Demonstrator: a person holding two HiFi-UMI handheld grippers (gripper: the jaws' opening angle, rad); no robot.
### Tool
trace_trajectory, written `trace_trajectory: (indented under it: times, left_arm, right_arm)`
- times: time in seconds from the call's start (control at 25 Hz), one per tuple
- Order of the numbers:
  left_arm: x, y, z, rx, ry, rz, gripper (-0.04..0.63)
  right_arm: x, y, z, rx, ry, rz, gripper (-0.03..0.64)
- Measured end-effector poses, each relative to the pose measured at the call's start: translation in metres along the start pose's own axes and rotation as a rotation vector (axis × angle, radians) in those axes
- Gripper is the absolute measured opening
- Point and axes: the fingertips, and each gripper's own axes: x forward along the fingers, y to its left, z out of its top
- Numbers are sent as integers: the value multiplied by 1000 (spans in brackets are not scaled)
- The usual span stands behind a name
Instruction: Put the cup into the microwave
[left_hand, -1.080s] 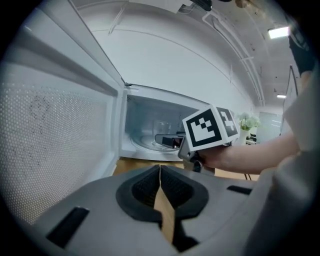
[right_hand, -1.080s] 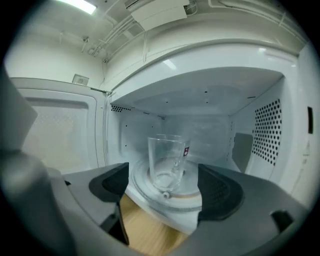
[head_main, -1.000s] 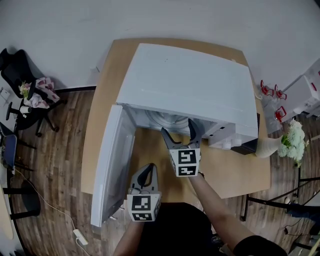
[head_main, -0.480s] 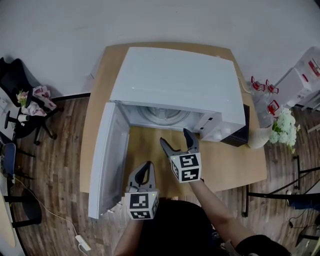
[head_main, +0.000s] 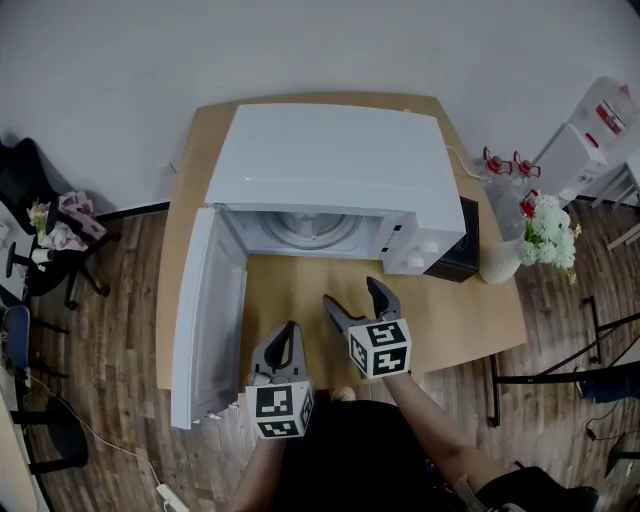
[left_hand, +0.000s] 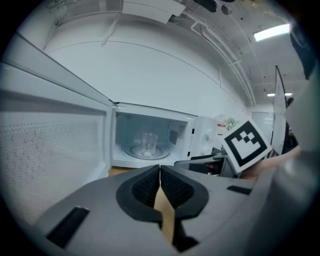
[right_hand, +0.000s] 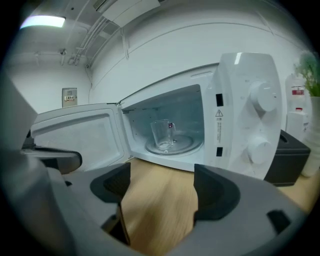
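Observation:
A clear glass cup (right_hand: 162, 134) stands upright on the round turntable inside the white microwave (head_main: 330, 170); the left gripper view shows the cup (left_hand: 148, 144) too. The microwave door (head_main: 207, 305) hangs wide open to the left. My right gripper (head_main: 355, 297) is open and empty above the wooden table (head_main: 460, 320), well in front of the oven mouth. My left gripper (head_main: 283, 338) is shut with nothing in it, near the table's front edge beside the door.
A black box (head_main: 457, 252) sits right of the microwave, with a white vase of flowers (head_main: 535, 232) beyond it. Office chairs (head_main: 55, 240) stand on the wood floor at left. White cabinets (head_main: 590, 140) are at right.
My right gripper has drawn back out of the microwave mouth toward me, empty, with the cup left inside. The left gripper stayed low near the front edge.

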Motion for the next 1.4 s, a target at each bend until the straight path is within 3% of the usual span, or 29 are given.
trace_trajectory:
  times: [0.16, 0.2, 0.28, 0.56, 0.84, 1.4]
  left_arm:
    - [0, -12, 2, 9, -10, -27, 6]
    - [0, -14, 2, 12, -10, -34, 6]
    - [0, -19, 2, 17, -10, -46, 6]
    - [-1, -31, 2, 23, -10, -75, 6]
    - [-4, -39, 12, 17, -42, -102, 6]
    - [2, -65, 17, 23, -15, -208, 6]
  right_arm:
    - [-28, 1, -1, 28, -28, -2, 378]
    - [-35, -1, 1, 31, -41, -20, 347]
    - [-49, -6, 4, 40, -72, -63, 126]
    - [-81, -14, 19, 46, -128, -75, 25]
    - [-114, -35, 21, 50, -150, -69, -6]
    - [-177, -69, 33, 38, -163, -92, -6]
